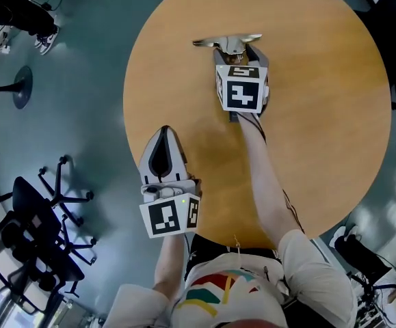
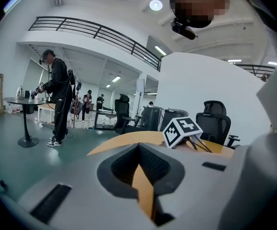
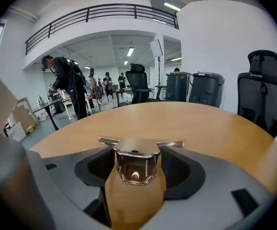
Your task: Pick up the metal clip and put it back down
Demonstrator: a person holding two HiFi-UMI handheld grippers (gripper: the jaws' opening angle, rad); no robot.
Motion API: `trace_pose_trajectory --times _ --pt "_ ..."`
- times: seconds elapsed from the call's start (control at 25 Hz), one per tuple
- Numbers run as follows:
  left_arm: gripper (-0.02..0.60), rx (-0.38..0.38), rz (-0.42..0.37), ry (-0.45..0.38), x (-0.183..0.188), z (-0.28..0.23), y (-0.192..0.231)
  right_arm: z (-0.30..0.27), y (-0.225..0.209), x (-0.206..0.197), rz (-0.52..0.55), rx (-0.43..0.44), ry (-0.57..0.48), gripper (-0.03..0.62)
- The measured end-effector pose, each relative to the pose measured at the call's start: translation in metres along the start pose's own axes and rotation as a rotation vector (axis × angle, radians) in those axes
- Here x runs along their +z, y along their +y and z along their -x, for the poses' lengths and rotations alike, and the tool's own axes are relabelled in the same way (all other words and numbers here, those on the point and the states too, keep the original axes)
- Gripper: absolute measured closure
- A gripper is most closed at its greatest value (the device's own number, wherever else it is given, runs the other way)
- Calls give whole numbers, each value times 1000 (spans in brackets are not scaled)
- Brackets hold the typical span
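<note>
The metal clip [image 1: 228,43] is shiny, with two flat wings spread sideways, and stands at the far side of the round wooden table [image 1: 321,115]. My right gripper [image 1: 237,50] reaches over it. In the right gripper view the clip [image 3: 134,159] sits in the gap of the right gripper [image 3: 135,172], whose jaws stand wide and open around it. My left gripper [image 1: 165,131] hovers at the table's near left edge, shut and empty. In the left gripper view the left gripper [image 2: 139,147] shows only a thin slit, with the right gripper's marker cube [image 2: 182,131] beyond it.
Black office chairs [image 1: 40,231] stand on the teal floor to the left. A small round stand table [image 1: 20,87] is further back. A person in black [image 2: 57,99] stands across the room. More chairs [image 3: 265,90] and dark bins [image 3: 195,89] line the far side.
</note>
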State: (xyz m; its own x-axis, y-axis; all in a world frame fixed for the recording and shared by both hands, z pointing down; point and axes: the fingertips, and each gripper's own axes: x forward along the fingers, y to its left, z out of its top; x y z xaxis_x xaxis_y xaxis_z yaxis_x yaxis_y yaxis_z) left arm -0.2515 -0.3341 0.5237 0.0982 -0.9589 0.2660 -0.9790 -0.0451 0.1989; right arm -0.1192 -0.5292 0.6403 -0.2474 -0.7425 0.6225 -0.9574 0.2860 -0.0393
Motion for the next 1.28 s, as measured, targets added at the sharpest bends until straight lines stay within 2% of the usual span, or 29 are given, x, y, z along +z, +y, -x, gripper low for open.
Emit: trace_pose_trajectory --times 0.12,0.32,0.56,0.68,0.84,0.96,1.16,1.28 --pt "538 1 -4 0 2 -1 10 -6 13 6 27 -33 46 306" --pt "538 1 -21 -15 8 -3 -2 -6 7 6 34 -16 52 307" --pt "538 -6 -33 -49 36 14 -12 17 6 23 15 19 -20 307" --pt "538 -10 -34 -91 59 26 -9 50 19 63 23 31 -111 307" --pt "538 -37 -32 -167 96 45 -22 122 28 127 48 52 -270 307" --pt "538 -59 -44 -211 123 77 -41 198 31 156 57 50 -375 307" --pt "538 -139 48 -225 151 136 -68 336 43 163 76 57 -517 307" --pt "538 -207 27 -242 167 153 -87 406 52 146 116 76 -573 307"
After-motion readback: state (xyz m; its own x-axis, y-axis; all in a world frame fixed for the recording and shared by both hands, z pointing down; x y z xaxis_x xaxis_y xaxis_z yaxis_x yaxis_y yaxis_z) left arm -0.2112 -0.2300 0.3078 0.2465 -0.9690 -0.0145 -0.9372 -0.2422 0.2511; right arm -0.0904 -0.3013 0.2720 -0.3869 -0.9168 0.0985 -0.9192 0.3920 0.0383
